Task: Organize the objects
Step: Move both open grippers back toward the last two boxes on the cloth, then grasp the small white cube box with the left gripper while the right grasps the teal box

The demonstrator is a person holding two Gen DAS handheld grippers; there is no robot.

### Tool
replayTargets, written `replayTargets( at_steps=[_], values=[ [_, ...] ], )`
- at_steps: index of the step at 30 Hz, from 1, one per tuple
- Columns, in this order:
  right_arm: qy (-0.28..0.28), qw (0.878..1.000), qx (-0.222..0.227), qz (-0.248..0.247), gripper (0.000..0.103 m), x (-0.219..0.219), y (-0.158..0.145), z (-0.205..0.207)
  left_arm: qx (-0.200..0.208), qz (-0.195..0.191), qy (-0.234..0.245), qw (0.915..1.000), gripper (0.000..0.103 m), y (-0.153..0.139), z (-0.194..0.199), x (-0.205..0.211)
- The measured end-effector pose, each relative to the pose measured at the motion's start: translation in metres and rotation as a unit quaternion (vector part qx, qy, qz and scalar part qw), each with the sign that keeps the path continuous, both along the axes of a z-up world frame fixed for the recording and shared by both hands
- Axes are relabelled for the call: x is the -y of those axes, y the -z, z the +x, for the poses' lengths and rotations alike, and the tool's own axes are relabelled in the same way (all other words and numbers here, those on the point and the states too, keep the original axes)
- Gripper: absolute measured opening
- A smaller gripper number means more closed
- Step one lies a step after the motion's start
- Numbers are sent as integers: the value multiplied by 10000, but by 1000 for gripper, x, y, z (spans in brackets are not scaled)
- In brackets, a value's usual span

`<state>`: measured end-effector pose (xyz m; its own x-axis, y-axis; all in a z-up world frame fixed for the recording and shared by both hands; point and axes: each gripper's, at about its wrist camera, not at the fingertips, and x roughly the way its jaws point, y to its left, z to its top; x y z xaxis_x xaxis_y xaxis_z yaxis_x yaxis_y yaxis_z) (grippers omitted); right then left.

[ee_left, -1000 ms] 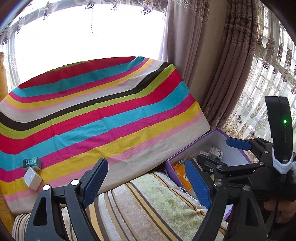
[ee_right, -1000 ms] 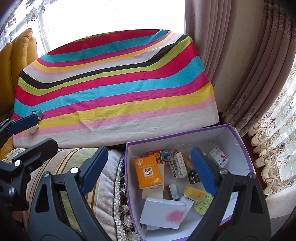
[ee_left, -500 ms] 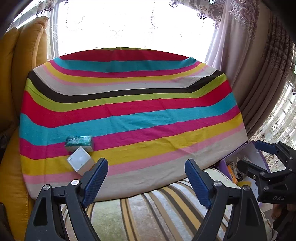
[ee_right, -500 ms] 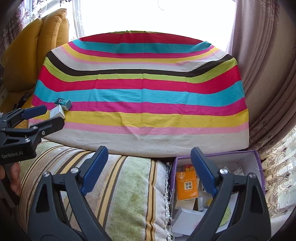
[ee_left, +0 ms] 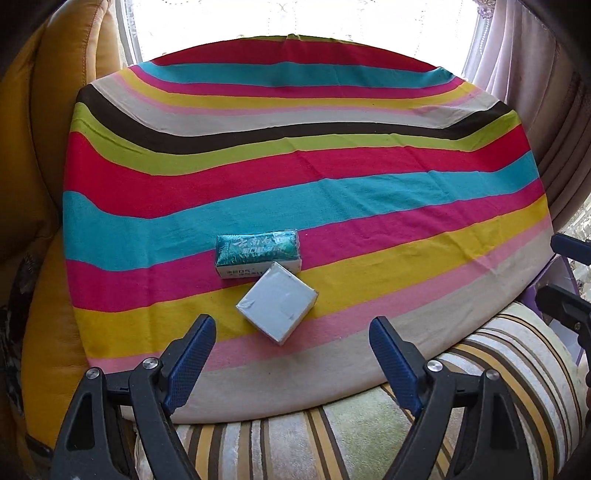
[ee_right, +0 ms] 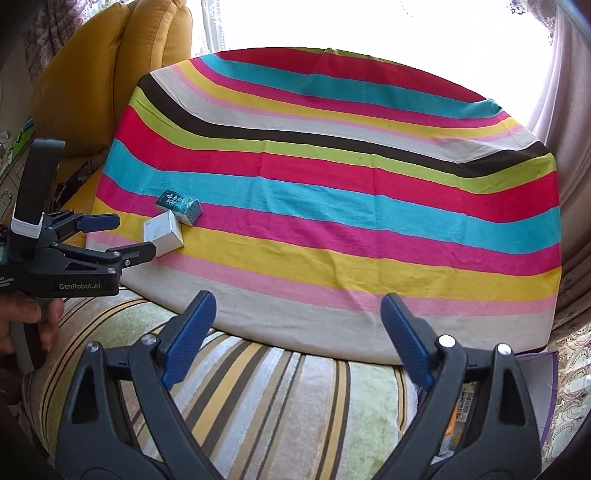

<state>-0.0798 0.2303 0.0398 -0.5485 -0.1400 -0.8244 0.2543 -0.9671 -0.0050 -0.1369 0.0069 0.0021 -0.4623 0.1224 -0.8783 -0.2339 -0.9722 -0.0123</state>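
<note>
In the left wrist view the left gripper (ee_left: 286, 343) hovers with jaws spread wide just below the small white cardboard box (ee_left: 277, 305), which lies at frame centre on the striped cloth worktop (ee_left: 369, 199) touching the teal wrapped packet (ee_left: 258, 250); closing squarely on the white box's flat sides (not its corners) should avoid dragging the packet. In the right wrist view the right gripper (ee_right: 297, 341) is also spread and empty, and the purple-edged storage box (ee_right: 546, 387) at lower right shows only a sliver, so its contents cannot be told.

Blown-out window (ee_left: 295, 18) backlight, sharp focus, fisheye-bent dark corners

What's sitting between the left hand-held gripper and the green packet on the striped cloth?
In the left wrist view, a white box lies between the open left hand-held gripper and the green packet, its far corner touching the packet.
</note>
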Motion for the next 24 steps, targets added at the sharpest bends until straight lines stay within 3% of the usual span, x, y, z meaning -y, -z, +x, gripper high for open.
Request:
replayTargets(
  at_steps=[10, 12, 14, 16, 21, 24],
  values=[
    [-191, 9995, 250, -44, 92, 35, 17, -40, 205, -336, 388, 9985, 84, 24, -23, 2],
    [-199, 9994, 290, -36, 92, 39, 20, -45, 278, -284, 400, 9984, 77, 28, -27, 4],
    [-206, 9992, 329, -38, 92, 44, 23, -50, 383, -206, 452, 9980, 61, 33, -28, 5],
    [-214, 9991, 361, -17, 92, 50, 27, -55, 461, -137, 476, 9977, 52, 36, -28, 6],
    [-256, 9986, 470, -36, 92, 68, 35, -62, 509, 345, 175, 9980, 50, 30, -22, 25],
    [-334, 9982, 504, -7, 92, 84, 40, -65, 518, 549, -309, 9967, 50, 26, -16, 47]
  ],
)
